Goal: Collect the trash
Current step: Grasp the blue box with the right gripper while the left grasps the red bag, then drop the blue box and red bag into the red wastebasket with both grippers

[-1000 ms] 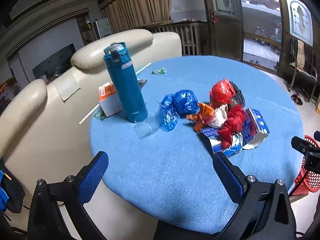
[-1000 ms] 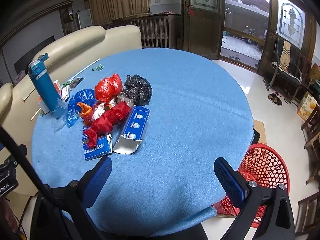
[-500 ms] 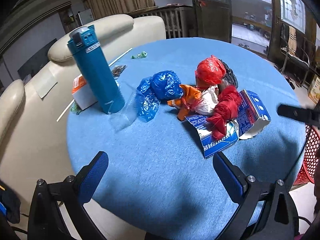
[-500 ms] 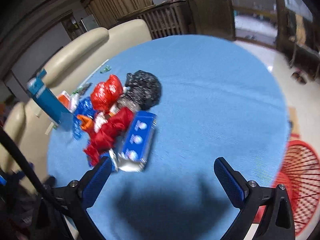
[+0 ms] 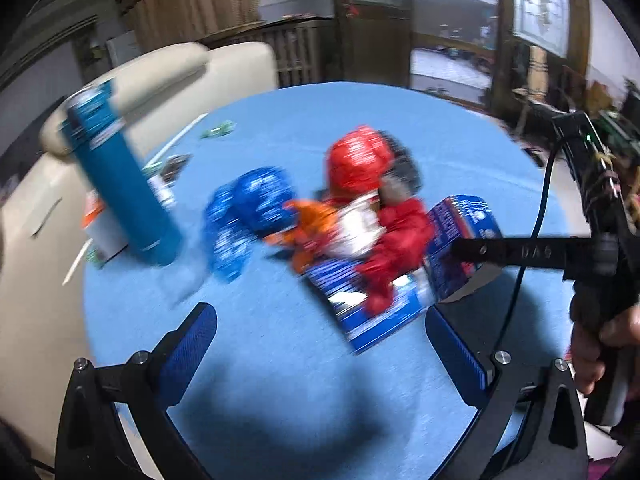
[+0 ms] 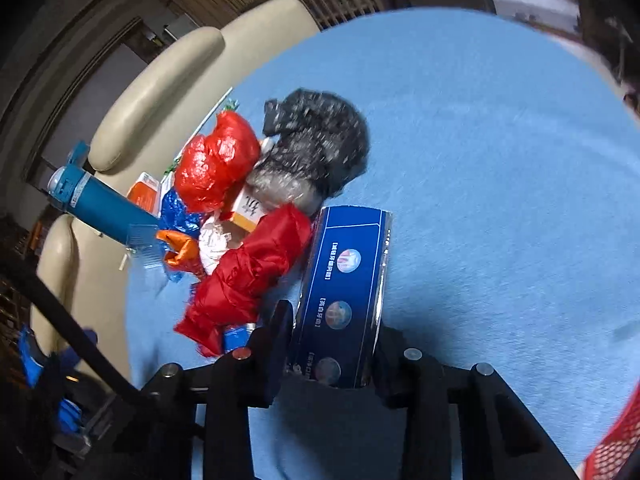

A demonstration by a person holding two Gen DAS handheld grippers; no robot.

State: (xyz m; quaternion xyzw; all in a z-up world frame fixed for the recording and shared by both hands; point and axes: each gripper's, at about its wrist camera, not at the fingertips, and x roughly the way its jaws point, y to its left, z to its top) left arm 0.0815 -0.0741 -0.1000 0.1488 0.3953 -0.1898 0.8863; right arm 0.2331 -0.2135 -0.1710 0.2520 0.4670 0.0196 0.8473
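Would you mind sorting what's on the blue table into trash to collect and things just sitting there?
Trash to collect:
- blue carton, clamped in the right gripper
- red bags
- black bag
- blue bag
- orange wrapper

Just sitting there:
- teal flask
- small orange-and-white box

Motion blur smears the blue bottle (image 5: 120, 184) and the trash heap (image 5: 352, 216); the red basket (image 6: 616, 448) is cut off at the edge.
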